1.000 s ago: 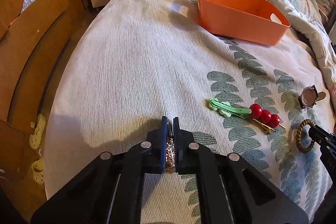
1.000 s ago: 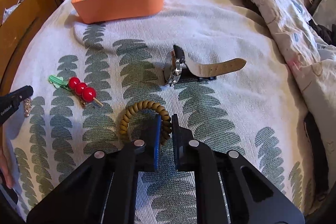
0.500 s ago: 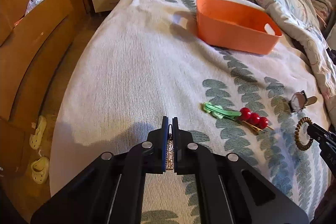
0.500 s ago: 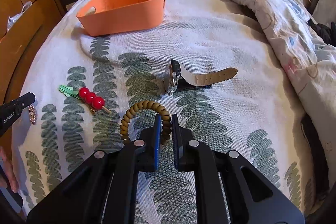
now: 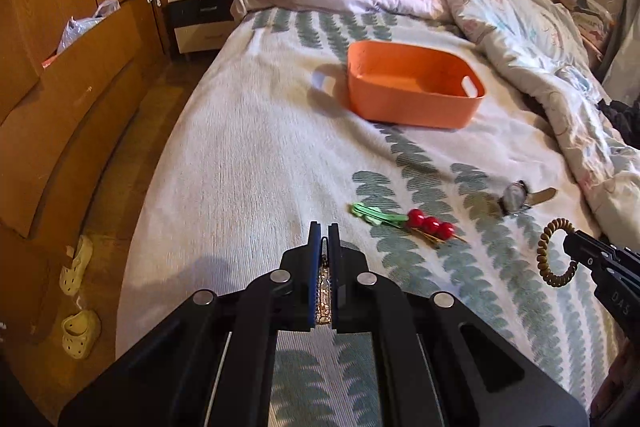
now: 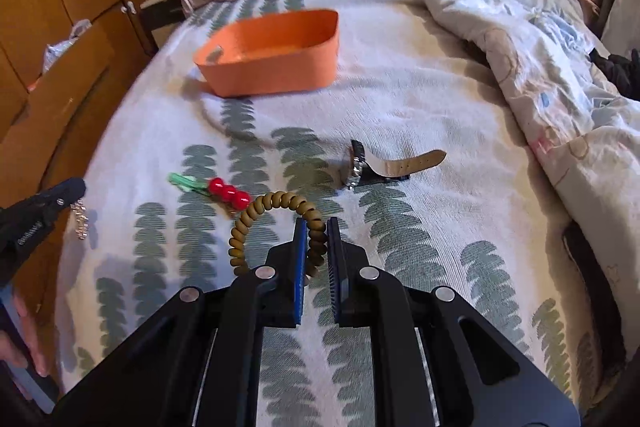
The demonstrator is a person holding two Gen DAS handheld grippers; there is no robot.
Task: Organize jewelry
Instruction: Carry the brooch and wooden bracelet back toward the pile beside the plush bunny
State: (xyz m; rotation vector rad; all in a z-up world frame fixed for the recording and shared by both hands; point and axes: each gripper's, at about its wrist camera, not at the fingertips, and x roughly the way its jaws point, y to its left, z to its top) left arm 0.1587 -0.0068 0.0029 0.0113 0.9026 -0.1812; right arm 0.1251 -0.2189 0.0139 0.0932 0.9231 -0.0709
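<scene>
**Both grippers lifted with their jewelry**

Since a second ago both grippers have risen off the bedspread: the orange basket (image 5: 414, 87) now shows its inside and the bed's far end with the crumpled duvet (image 5: 520, 39) has come into view. The left gripper (image 5: 325, 231) is pressed together on a glittery chain (image 5: 323, 291), and only a thin strip of that chain shows in the slit between the blue pads in the left wrist view; its length and pattern are hard to make out there. From the right wrist view the chain (image 6: 80, 223) hangs loose below the left gripper (image 6: 74, 187), blurred, silver-gold links (no clasp can be told).

The right gripper (image 6: 318, 227) pinches a bead bracelet (image 6: 272, 223), olive-brown and ringed like a coil, with one side of the loop between the pads and the rest arching up and to the left. In the left wrist view the bracelet (image 5: 550, 253) hangs clear above the bedspread (image 5: 248, 155) at the right gripper (image 5: 570, 243), whose body is cut off by the frame edge.

On the bedspread lie a hair clip (image 6: 218, 187) with three red balls and a green end, and a wristwatch (image 6: 362, 169) tipped on its side with a tan strap. The basket stands well beyond them.
</scene>
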